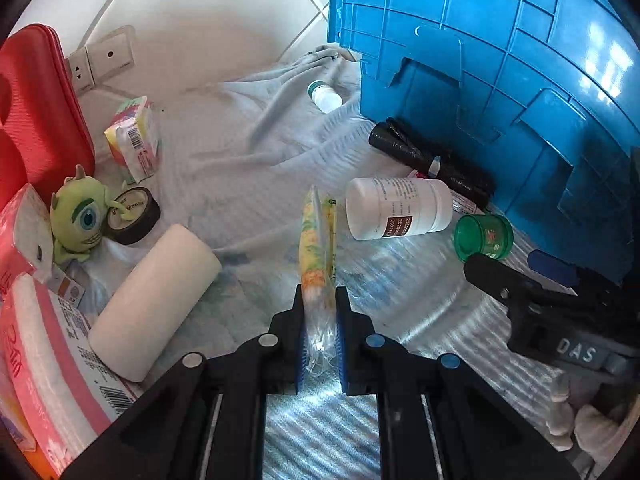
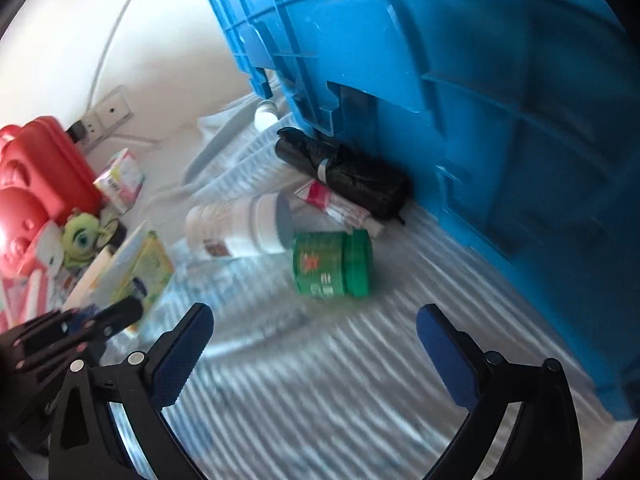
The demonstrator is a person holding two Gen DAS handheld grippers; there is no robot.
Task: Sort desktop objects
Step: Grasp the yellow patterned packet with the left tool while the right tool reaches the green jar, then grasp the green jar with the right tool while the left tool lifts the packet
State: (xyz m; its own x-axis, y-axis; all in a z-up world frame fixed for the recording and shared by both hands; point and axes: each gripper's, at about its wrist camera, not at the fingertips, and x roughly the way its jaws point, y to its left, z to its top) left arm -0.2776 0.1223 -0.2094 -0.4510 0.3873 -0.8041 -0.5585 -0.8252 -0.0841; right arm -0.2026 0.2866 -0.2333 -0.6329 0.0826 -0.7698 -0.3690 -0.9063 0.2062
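My left gripper (image 1: 319, 300) is shut on the near end of a flat yellow flowery packet (image 1: 318, 240) in clear plastic, which stands on edge above the pale ribbed cloth (image 1: 248, 152). In the right wrist view the same packet (image 2: 148, 268) and left gripper (image 2: 120, 312) are at the lower left. My right gripper (image 2: 316, 316) is open and empty, just short of a green jar (image 2: 332, 264) lying on its side. The left wrist view shows the right gripper (image 1: 508, 262) beside that green jar (image 1: 484, 238). A large white bottle (image 1: 400, 208) lies next to the jar.
A blue crate (image 1: 500, 60) fills the right side, with a black bag roll (image 1: 432, 160) and a small white bottle (image 1: 326, 96) along its wall. At the left are a red case (image 1: 36, 120), green plush (image 1: 80, 216), tape roll (image 1: 134, 216), white roll (image 1: 156, 300) and pink tissue packs (image 1: 44, 340).
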